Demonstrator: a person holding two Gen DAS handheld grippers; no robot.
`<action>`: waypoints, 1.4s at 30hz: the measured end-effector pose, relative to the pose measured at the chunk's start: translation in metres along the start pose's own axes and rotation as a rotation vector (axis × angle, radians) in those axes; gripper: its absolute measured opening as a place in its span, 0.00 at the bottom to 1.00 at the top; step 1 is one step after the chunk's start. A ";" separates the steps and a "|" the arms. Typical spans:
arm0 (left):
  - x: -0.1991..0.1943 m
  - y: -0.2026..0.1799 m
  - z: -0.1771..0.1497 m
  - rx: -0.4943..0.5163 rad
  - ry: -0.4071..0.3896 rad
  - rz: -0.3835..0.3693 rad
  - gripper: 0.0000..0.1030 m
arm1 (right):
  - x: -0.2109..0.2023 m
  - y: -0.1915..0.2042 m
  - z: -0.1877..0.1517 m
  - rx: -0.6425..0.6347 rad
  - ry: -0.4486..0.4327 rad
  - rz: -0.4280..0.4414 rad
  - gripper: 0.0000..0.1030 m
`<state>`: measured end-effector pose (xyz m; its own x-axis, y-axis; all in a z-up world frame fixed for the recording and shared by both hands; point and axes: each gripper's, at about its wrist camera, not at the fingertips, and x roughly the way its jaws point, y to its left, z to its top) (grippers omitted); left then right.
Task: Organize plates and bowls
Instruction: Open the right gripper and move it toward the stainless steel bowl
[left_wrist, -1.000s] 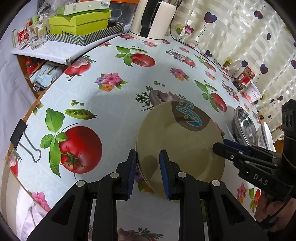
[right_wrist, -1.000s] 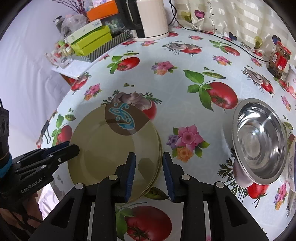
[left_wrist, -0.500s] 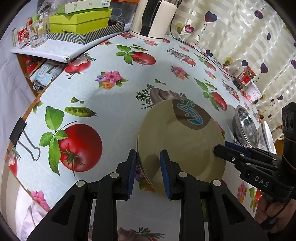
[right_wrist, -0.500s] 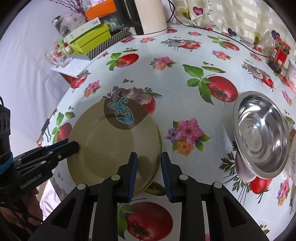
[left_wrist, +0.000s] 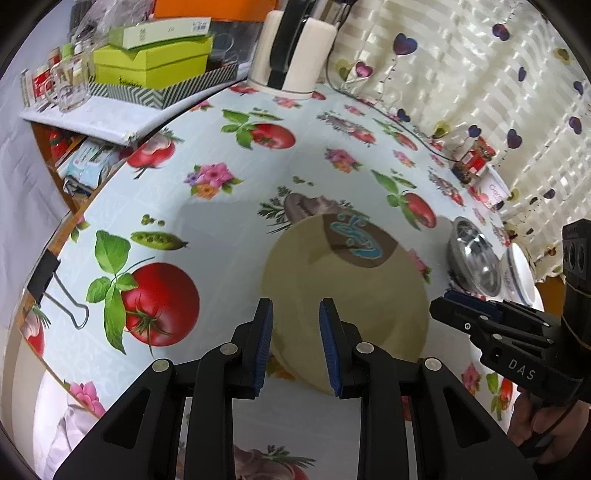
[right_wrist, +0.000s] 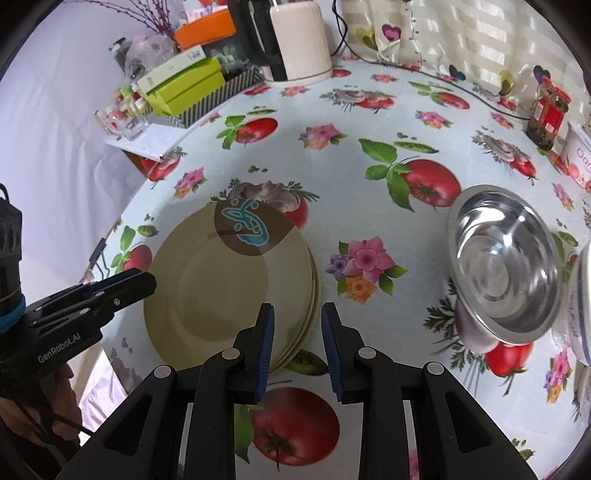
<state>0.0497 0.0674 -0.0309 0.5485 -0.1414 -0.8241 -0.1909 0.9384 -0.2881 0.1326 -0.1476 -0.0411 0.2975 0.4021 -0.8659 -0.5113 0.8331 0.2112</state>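
Left gripper (left_wrist: 295, 341) has drawn back slightly from the plate stack's (right_wrist: 229, 291) near rim, jaws parted, nothing between them; right gripper (right_wrist: 297, 343) likewise released, now off the stack's right edge; stack unmoved on the tablecloth (right_wrist: 369, 192); steel bowl (right_wrist: 504, 273) stays well right.

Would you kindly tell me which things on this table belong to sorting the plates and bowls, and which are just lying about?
Job:
stack of plates
steel bowl
white bowl

Lying about:
kettle
green boxes
jar
binder clip
glass mug
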 end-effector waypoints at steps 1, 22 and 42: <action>-0.002 -0.002 0.001 0.006 -0.005 -0.004 0.26 | -0.003 0.000 -0.001 0.000 -0.006 -0.001 0.25; -0.009 -0.043 0.011 0.090 -0.024 -0.067 0.26 | -0.058 -0.016 -0.019 0.022 -0.114 -0.029 0.30; 0.000 -0.093 0.017 0.190 -0.008 -0.122 0.26 | -0.074 -0.048 -0.029 0.094 -0.141 -0.056 0.38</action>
<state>0.0813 -0.0146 0.0036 0.5649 -0.2554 -0.7846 0.0337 0.9572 -0.2873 0.1121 -0.2287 -0.0003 0.4372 0.3978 -0.8066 -0.4149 0.8849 0.2116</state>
